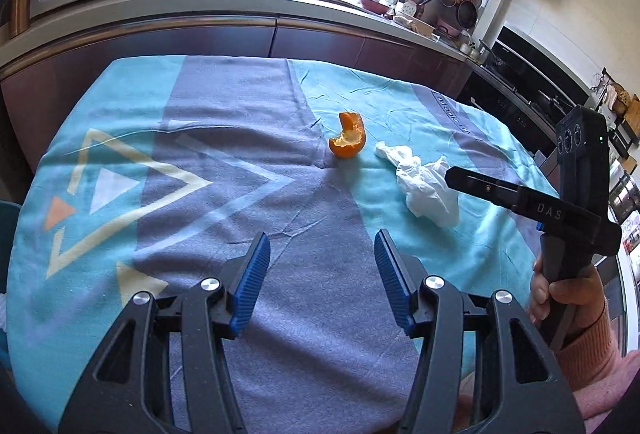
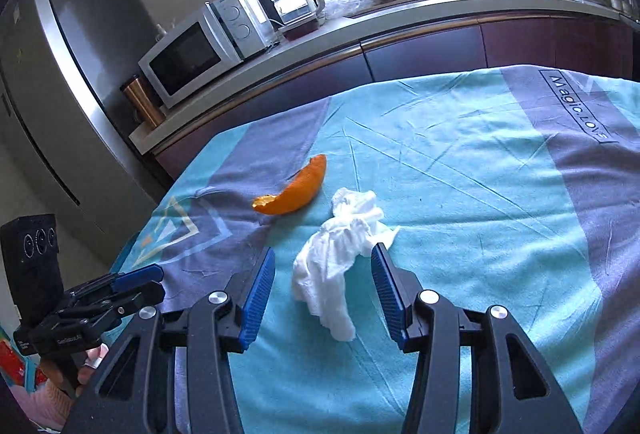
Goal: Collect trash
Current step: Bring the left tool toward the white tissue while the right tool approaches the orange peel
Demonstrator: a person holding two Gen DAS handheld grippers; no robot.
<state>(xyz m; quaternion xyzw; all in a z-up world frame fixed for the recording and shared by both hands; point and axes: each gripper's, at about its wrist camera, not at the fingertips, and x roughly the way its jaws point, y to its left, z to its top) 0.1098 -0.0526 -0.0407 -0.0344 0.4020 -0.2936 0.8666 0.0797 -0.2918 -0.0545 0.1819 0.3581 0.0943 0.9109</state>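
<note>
On the cloth-covered bench (image 2: 480, 170), the crumpled tissue (image 2: 340, 274) lies just beside the orange peel (image 2: 294, 194), with the right tool (image 2: 323, 298) hovering jaws apart astride the tissue's near end and the left tool (image 1: 322, 282) jaws apart, empty, short of the peel.

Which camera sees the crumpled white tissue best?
The right wrist view. There the crumpled white paper tissue lies large and whole on the turquoise-and-grey tablecloth, framed between the open right gripper's blue fingers. In the left wrist view the tissue is smaller, off to the right, partly hidden by the right gripper's finger.
</note>
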